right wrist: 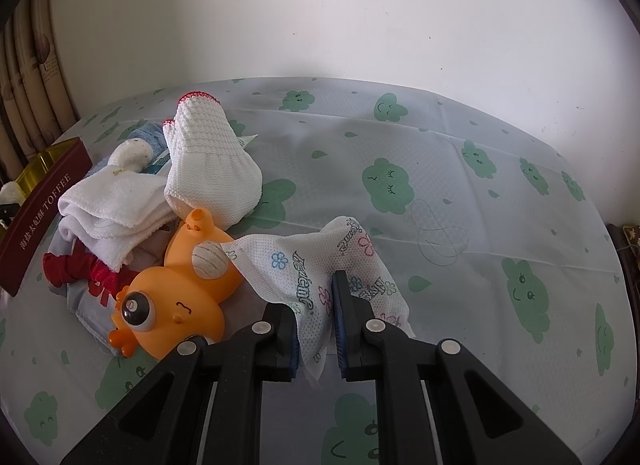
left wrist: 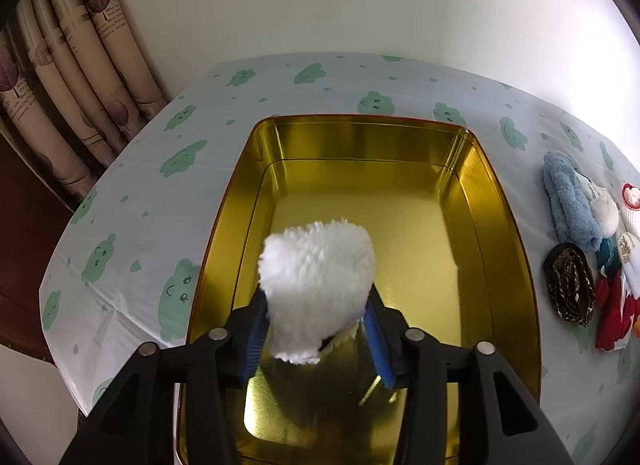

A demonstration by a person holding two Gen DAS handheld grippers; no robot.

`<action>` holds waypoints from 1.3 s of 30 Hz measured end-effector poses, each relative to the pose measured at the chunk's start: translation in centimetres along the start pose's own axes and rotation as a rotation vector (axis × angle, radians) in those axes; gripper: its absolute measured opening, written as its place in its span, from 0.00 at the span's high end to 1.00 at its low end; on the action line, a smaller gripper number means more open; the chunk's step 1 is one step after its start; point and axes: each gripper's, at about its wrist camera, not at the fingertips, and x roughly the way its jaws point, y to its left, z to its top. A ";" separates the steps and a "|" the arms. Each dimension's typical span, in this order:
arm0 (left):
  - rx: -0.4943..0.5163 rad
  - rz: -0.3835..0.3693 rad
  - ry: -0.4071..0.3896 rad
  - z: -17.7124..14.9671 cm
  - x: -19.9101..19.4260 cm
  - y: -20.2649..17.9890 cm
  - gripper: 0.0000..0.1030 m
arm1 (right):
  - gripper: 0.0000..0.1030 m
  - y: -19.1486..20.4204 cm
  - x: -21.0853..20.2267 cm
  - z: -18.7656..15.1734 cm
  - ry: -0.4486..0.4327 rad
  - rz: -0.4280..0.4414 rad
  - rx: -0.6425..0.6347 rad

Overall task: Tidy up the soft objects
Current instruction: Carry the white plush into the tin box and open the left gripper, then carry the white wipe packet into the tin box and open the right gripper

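1. Two grippers observed. Left gripper (left wrist: 316,329) grasps one white fluffy cloth (left wrist: 316,285) between its blue pads, held above the floor of one gold tin (left wrist: 472,201).
2. Right gripper (right wrist: 316,321) is clamped on one flower-printed wipe (right wrist: 320,265), which trails forward onto the tablecloth (right wrist: 440,169).
3. Left of the wipe, touching it: one orange toy (right wrist: 176,297), one white knitted sock (right wrist: 208,161), one folded white towel (right wrist: 108,201).
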 end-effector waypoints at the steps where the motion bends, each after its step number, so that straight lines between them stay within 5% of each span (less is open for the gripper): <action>1: -0.003 0.001 -0.003 0.0 -0.1 0.0 0.49 | 0.88 -0.1 0.0 0.0 0.000 -0.001 -0.001; 25: 0.026 0.023 -0.230 -4.0 -7.4 -1.4 0.49 | 0.89 0.2 -0.8 0.0 -0.022 -0.027 -0.007; 39: -0.089 0.035 -0.307 -5.4 -8.0 1.6 0.49 | 0.90 1.7 -4.4 2.2 -0.041 -0.046 0.010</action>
